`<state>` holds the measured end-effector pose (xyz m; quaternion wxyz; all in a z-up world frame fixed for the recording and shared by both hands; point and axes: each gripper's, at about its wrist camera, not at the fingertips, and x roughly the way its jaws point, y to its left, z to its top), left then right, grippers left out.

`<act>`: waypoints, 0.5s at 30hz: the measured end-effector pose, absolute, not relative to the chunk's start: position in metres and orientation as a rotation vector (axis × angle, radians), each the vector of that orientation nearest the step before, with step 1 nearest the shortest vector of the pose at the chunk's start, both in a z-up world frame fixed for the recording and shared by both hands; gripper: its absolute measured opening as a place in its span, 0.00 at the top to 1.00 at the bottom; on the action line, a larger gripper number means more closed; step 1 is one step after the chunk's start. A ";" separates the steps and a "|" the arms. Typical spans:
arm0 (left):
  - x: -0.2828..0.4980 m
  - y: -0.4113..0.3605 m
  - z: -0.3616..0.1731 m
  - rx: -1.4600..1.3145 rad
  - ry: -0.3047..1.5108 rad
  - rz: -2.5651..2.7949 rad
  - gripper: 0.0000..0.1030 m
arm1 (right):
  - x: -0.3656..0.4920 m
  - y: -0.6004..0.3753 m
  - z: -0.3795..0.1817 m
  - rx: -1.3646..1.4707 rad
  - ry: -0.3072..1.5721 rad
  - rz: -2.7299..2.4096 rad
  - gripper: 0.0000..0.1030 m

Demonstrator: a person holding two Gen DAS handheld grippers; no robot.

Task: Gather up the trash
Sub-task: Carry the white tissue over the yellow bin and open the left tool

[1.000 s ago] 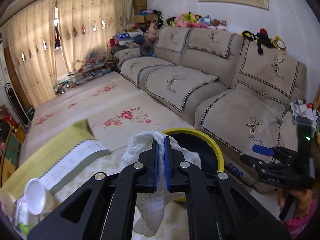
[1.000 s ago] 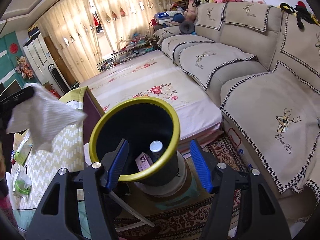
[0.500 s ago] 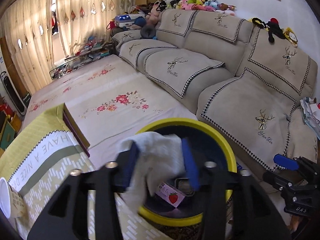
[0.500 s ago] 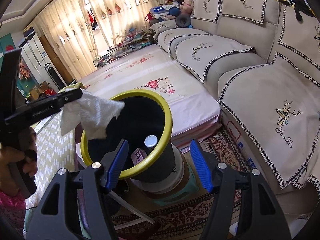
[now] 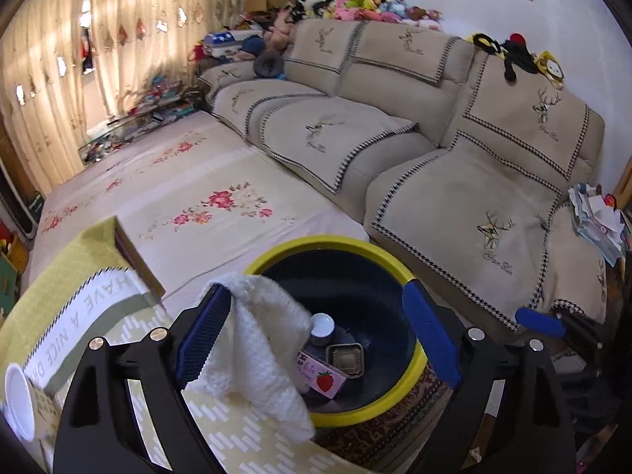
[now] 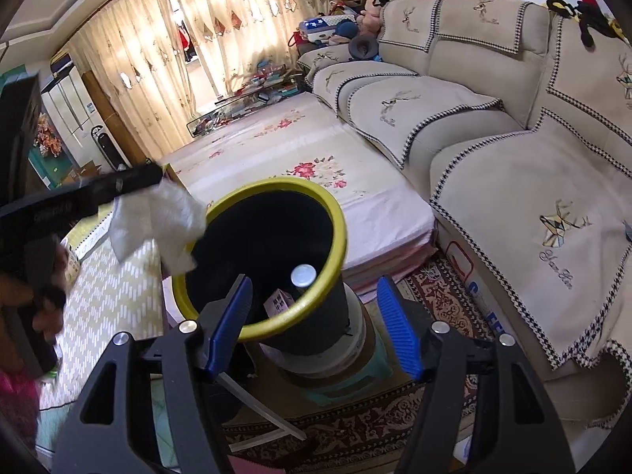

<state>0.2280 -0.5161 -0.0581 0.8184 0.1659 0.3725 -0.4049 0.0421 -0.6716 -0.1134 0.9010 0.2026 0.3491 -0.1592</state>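
The left gripper point(image 5: 316, 331) tilts down over the yellow-rimmed bin point(image 5: 410, 276), its jaws opening wide. The white tissue point(image 5: 260, 347) clings to the left blue pad point(image 5: 201, 335) only, draped down over the bin's near rim; the other pad stands clear of it. From the right wrist view, the tissue point(image 6: 158, 221) hangs at the bin's point(image 6: 316, 197) left edge, half outside it, and the person's hand point(image 6: 43, 296) grips the left tool's handle beside the bin.

The right gripper point(image 6: 316, 328) hangs angled down at the bin's near side, jaws parted, nothing between them but the rim below.

Inside the bin: a pink strawberry carton point(image 5: 320, 373), a small square brown tray point(image 5: 347, 357) and a white-capped bottle point(image 5: 322, 326), all on the dark bottom. The bin sits on a white bucket point(image 6: 351, 339).
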 end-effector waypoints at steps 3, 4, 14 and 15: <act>0.237 -0.531 -0.050 0.324 0.881 -0.905 0.14 | 0.032 -0.676 -0.119 0.441 0.725 -0.340 0.38; 0.241 -0.534 -0.048 0.304 0.909 -0.910 0.09 | 0.029 -0.679 -0.122 0.448 0.725 -0.343 0.38; 0.285 -0.566 -0.115 0.262 1.361 -0.868 0.05 | 0.014 -0.689 -0.137 0.497 0.729 -0.337 0.38; 0.285 -0.565 -0.116 0.257 1.369 -0.876 0.05 | 0.014 -0.690 -0.137 0.499 0.731 -0.337 0.38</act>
